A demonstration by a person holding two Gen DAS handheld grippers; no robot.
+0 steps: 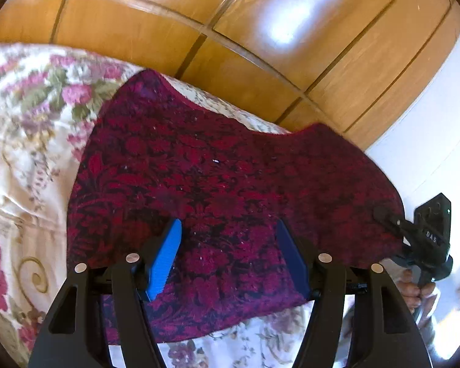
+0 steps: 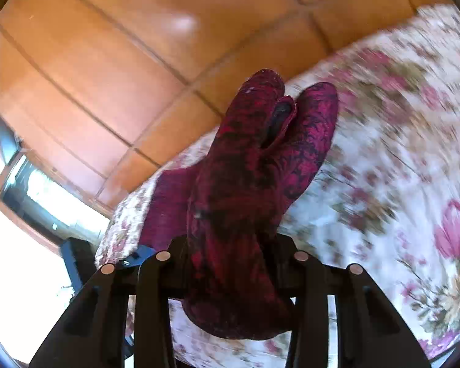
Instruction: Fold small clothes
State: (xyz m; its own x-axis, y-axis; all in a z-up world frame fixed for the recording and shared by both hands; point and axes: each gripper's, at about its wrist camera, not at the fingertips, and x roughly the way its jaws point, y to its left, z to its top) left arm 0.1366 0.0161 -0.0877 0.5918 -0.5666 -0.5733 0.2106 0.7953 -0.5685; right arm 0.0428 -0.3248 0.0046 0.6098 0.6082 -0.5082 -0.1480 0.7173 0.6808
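Cloth [image 1: 217,165] hangs over bed [image 1: 21,141]; my right tool [image 2: 230,214] pinches it, left tool [image 1: 227,251] half-wide, pads astride it.

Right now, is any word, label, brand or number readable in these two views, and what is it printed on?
"DAS" – white letters on the black body of the right gripper, seen in the left wrist view.
Nothing else: the dark red garment, the floral bedspread and the wooden panels carry no text.
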